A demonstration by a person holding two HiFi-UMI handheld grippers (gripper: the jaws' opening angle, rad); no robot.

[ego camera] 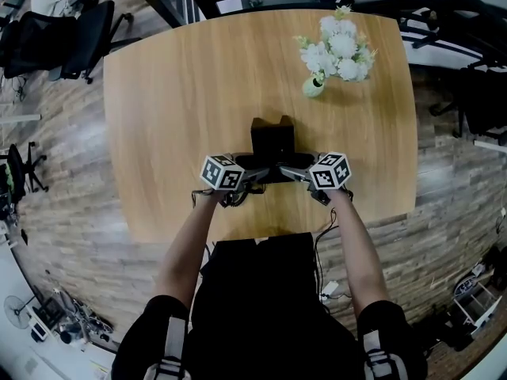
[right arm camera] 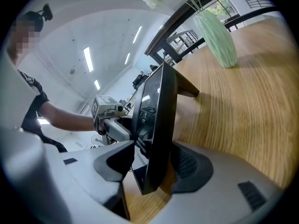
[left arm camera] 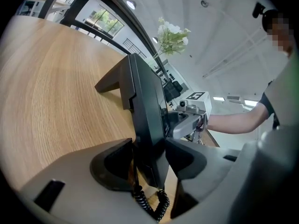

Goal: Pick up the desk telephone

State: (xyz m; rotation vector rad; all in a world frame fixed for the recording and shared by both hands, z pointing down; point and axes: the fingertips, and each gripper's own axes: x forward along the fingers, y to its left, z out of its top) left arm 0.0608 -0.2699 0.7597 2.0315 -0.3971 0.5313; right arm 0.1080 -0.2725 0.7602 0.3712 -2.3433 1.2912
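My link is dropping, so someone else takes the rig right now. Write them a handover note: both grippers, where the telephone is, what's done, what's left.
Left gripper: open, jaws astride the left edge of the desk telephone, just above its coiled cord; no clamp seen.
Right gripper: open, jaws astride the telephone's right edge.
Telephone: on its stand on the wooden table, near side; flower vase beyond it.
Done: both grippers set at the telephone.
Left: close both, then lift, probably evenly.

In head view the desk telephone is too small to tell details.
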